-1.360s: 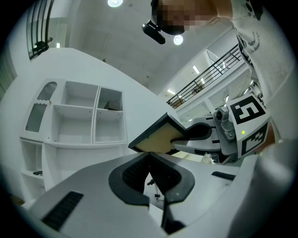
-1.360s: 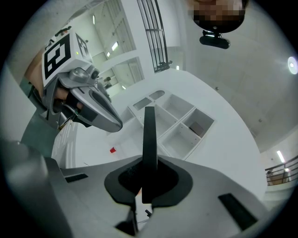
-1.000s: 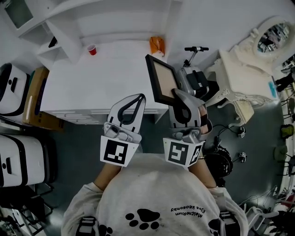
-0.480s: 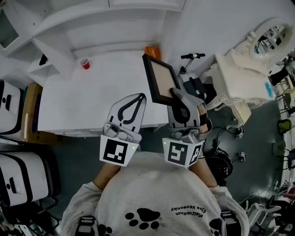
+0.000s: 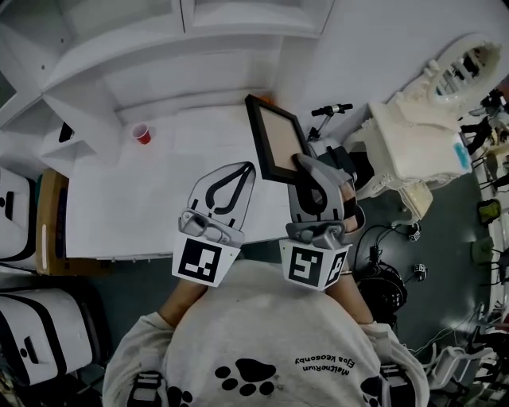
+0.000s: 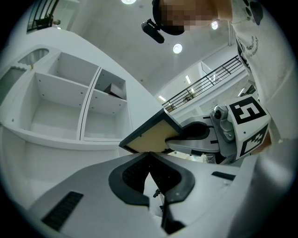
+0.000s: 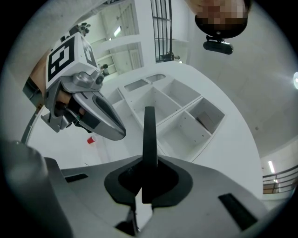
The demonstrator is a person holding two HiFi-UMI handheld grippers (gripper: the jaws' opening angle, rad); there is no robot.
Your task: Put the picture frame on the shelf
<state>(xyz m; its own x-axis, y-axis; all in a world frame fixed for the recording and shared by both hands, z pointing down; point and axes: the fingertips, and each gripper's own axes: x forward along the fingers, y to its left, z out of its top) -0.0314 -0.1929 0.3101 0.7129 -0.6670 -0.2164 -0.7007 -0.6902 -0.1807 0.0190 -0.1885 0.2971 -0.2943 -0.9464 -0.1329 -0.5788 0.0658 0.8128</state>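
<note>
A black-rimmed picture frame (image 5: 278,145) with a tan panel stands tilted above the right end of the white desk (image 5: 159,199), its lower edge clamped in my right gripper (image 5: 312,168). The right gripper view shows the frame (image 7: 149,139) edge-on between the jaws. My left gripper (image 5: 232,176) hovers beside it over the desk, jaws shut with nothing between them; in its own view the frame (image 6: 151,137) and the right gripper (image 6: 205,137) lie just ahead. A white shelf unit (image 5: 183,24) with open compartments (image 7: 184,116) rises behind the desk.
A small red cup (image 5: 141,134) stands on the desk at the back left. A scooter handlebar (image 5: 332,110) and dark gear sit right of the desk, beside a white ornate cabinet (image 5: 413,135). White cases (image 5: 40,334) lie on the floor at left.
The view has shifted toward the shelf: the desk and red cup slid down and left in the picture. Both grippers keep their places, the frame still in the right one.
</note>
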